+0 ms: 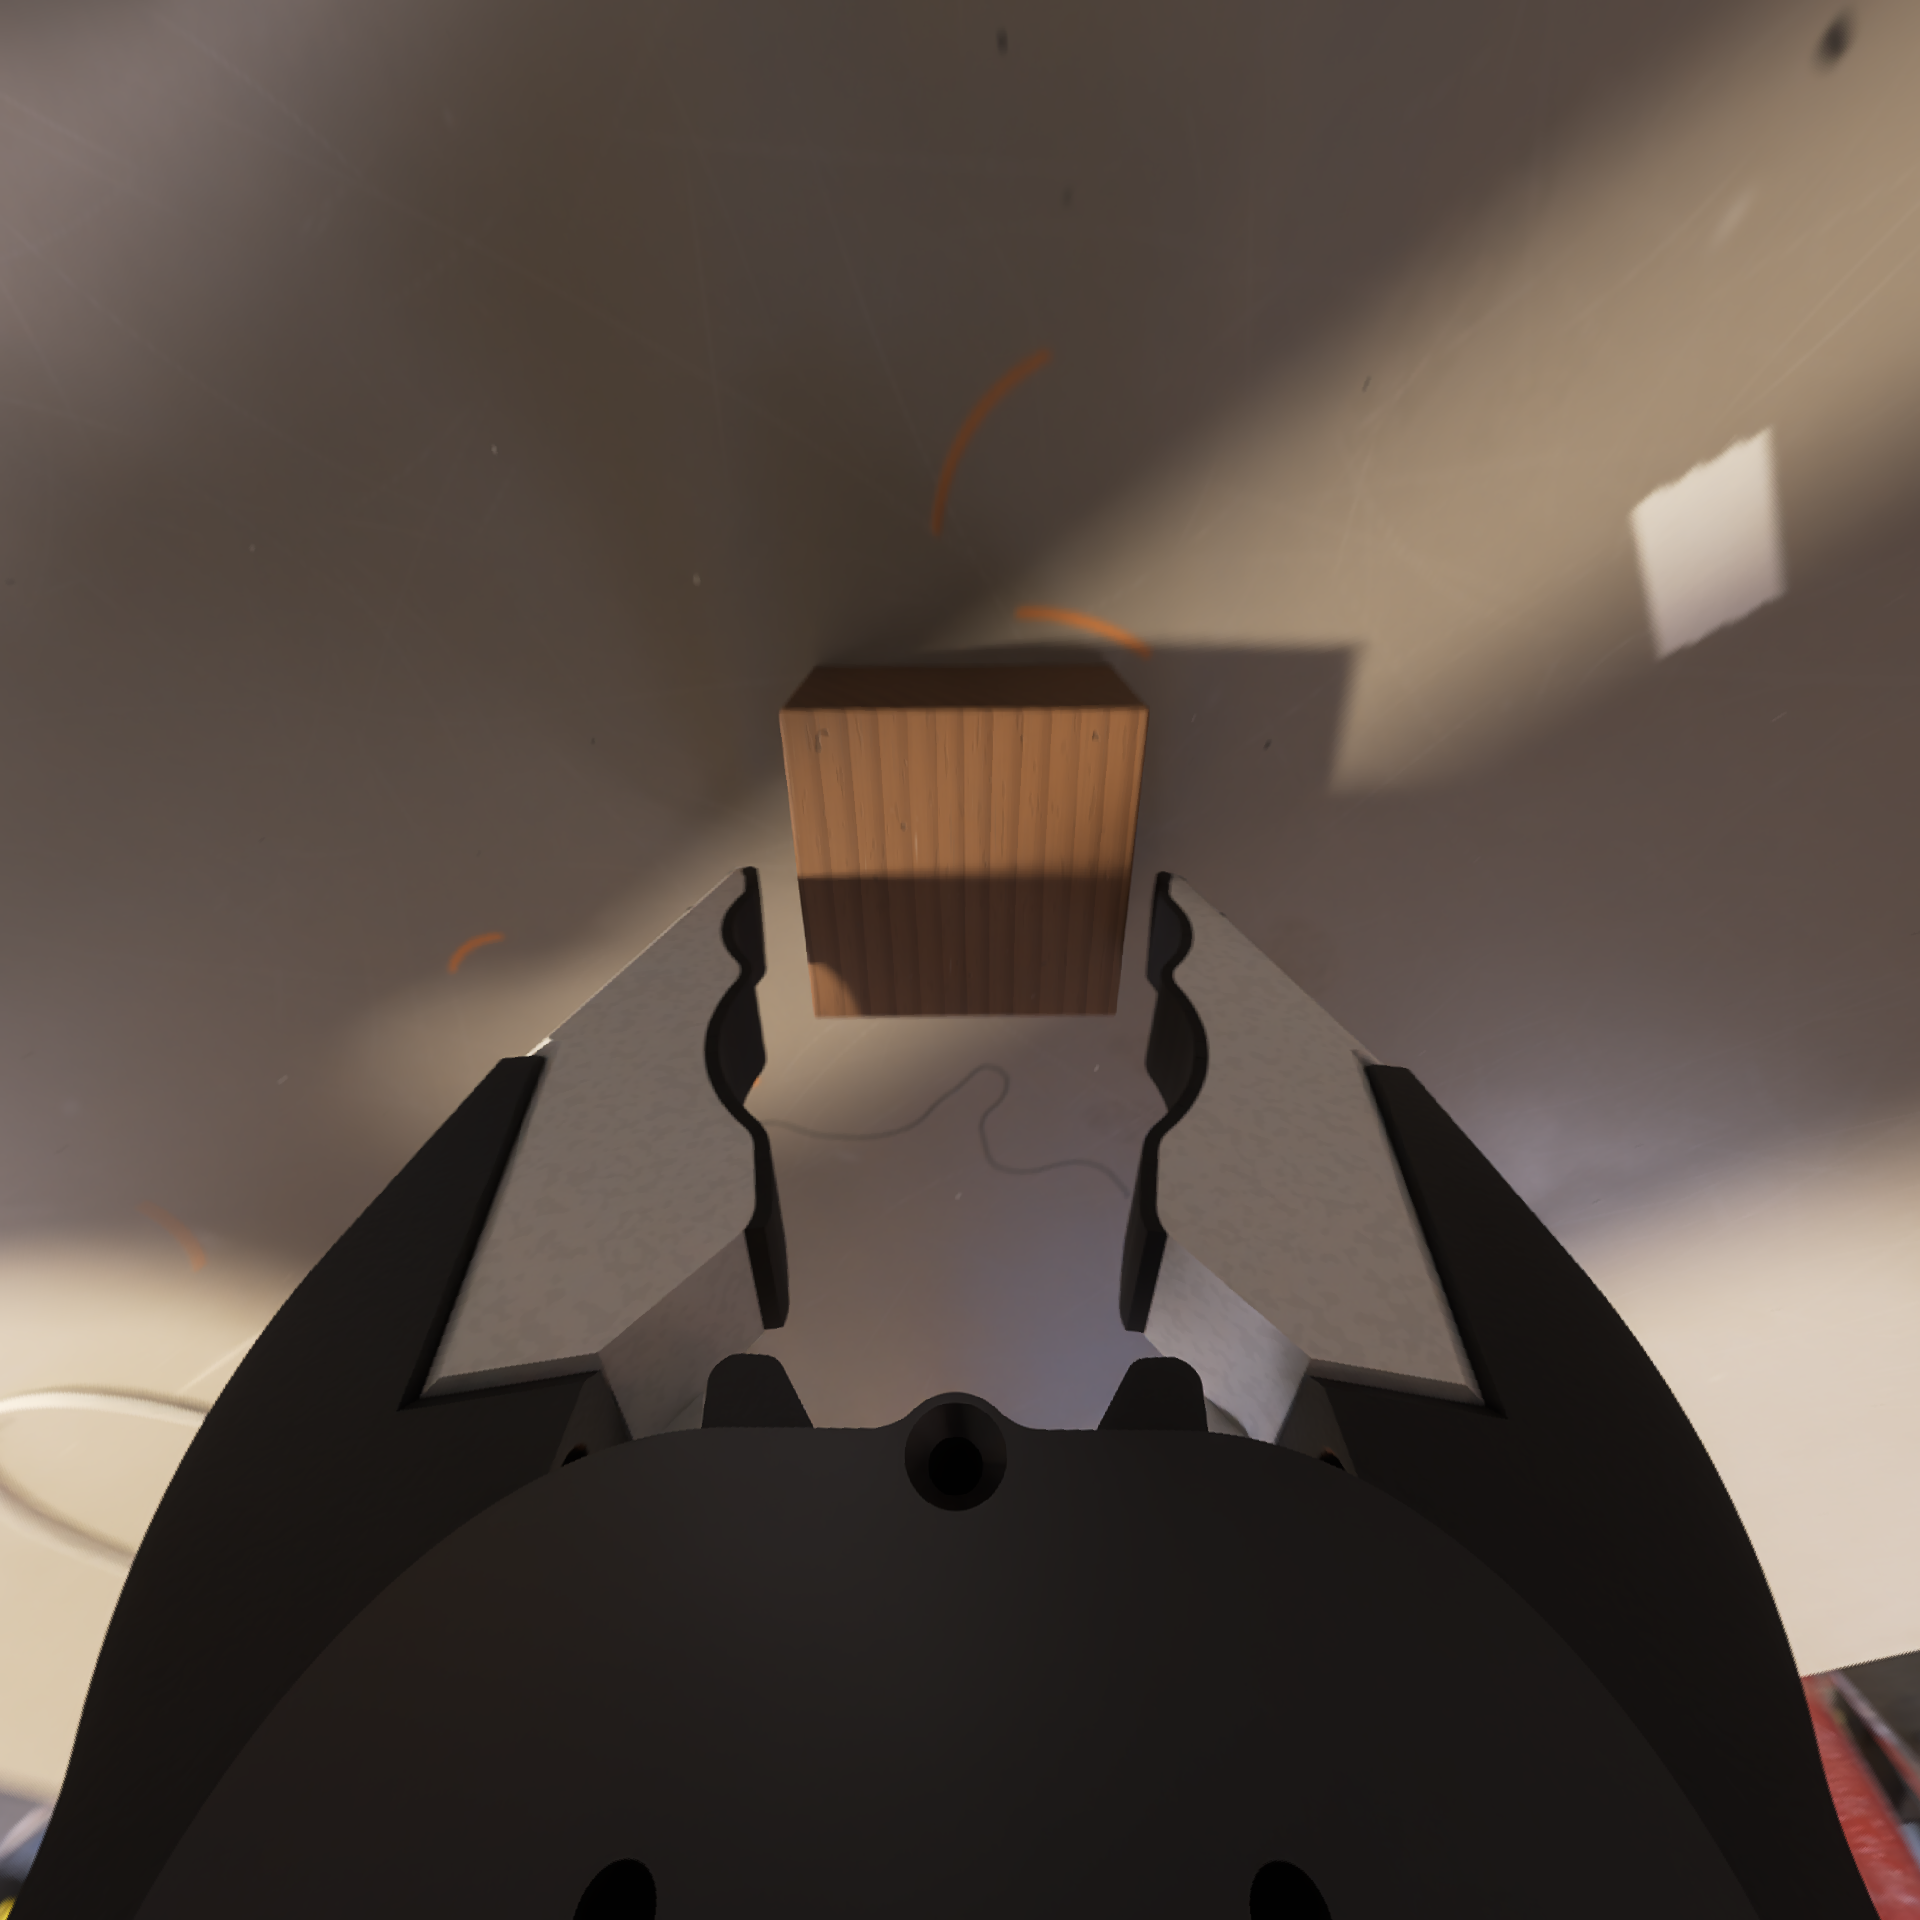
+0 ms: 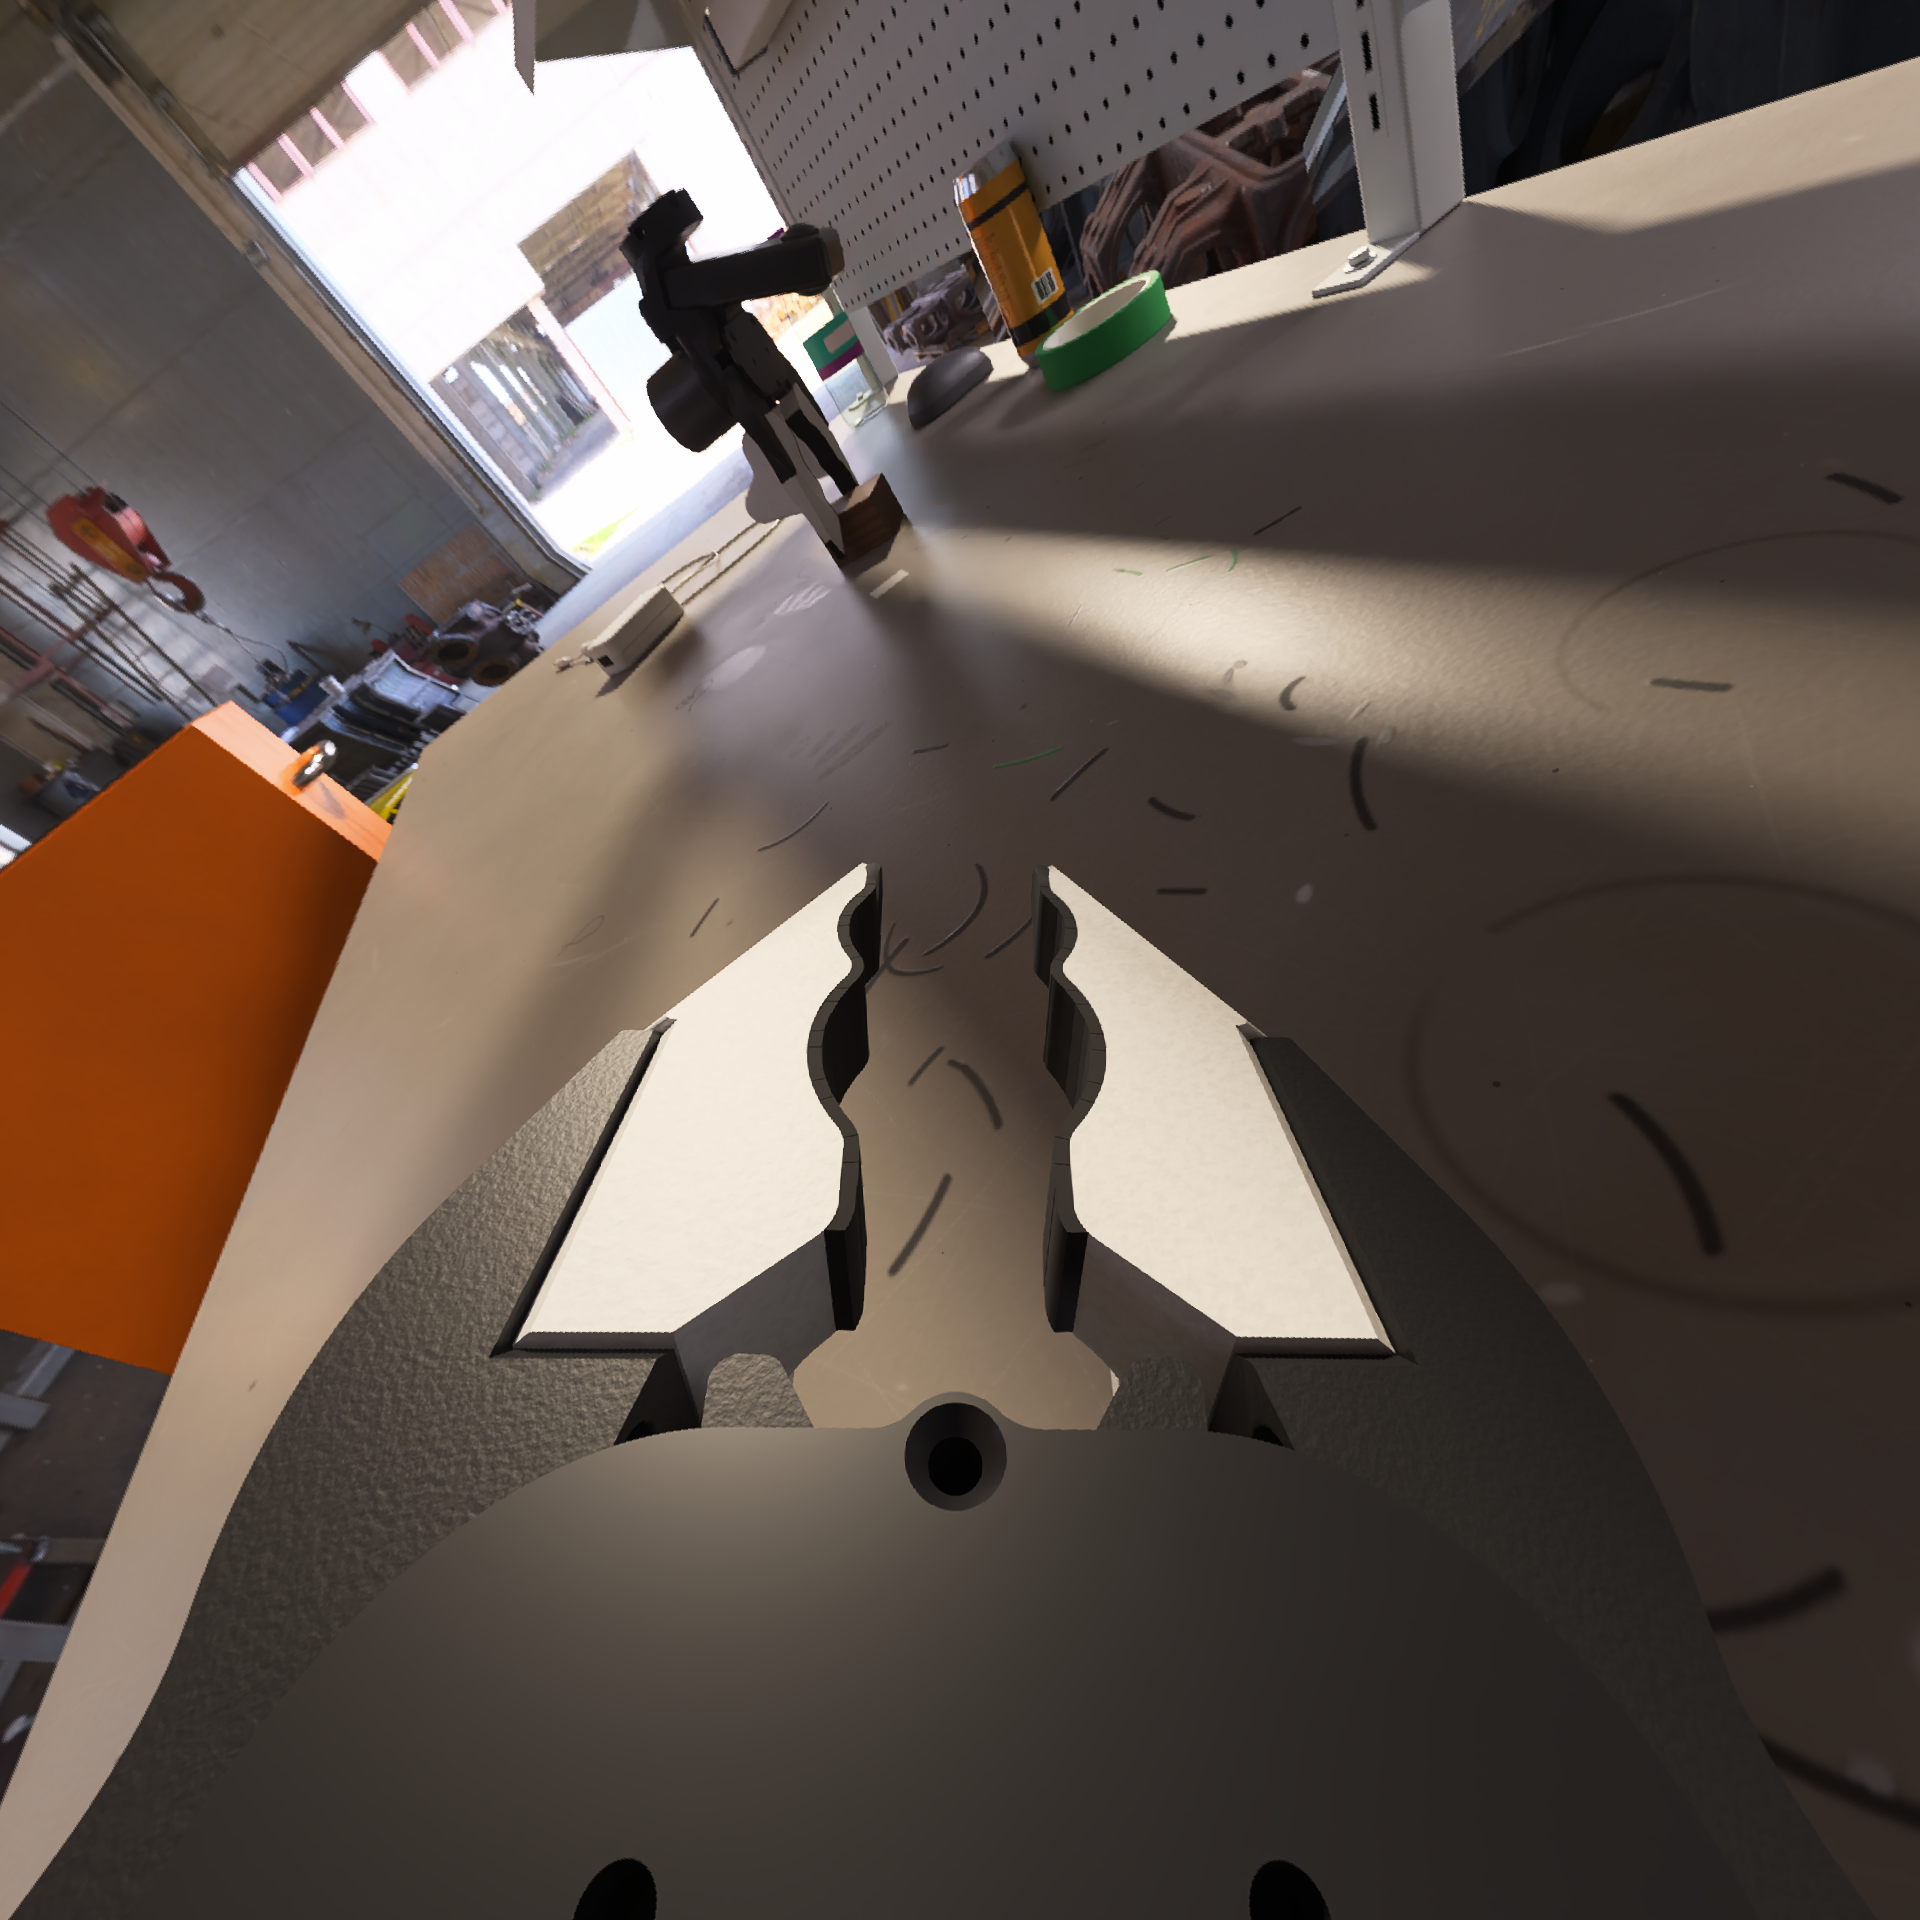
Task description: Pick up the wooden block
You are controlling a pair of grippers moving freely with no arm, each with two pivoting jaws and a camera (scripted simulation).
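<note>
Block [image 1: 961, 831] showing matt wood, straight grain running along its face. Table [image 1: 416, 520] looking smooth, matt, lightly scuffed. Left gripper [image 1: 956, 894] showing smooth black plastic with grainy white pads [image 1: 623, 1164]. Right gripper [image 2: 956, 894] showing rough pebbled housing. Tape [image 2: 1107, 327] looking matt green; can [image 2: 1013, 255] glossy.

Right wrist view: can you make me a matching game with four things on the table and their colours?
Things:
1. block
2. tape roll
3. can
4. box

Colours:
A. green
B. orange all over
C. brown wood
D. yellow with black bands

Pairs: 1-C, 2-A, 3-D, 4-B
</note>
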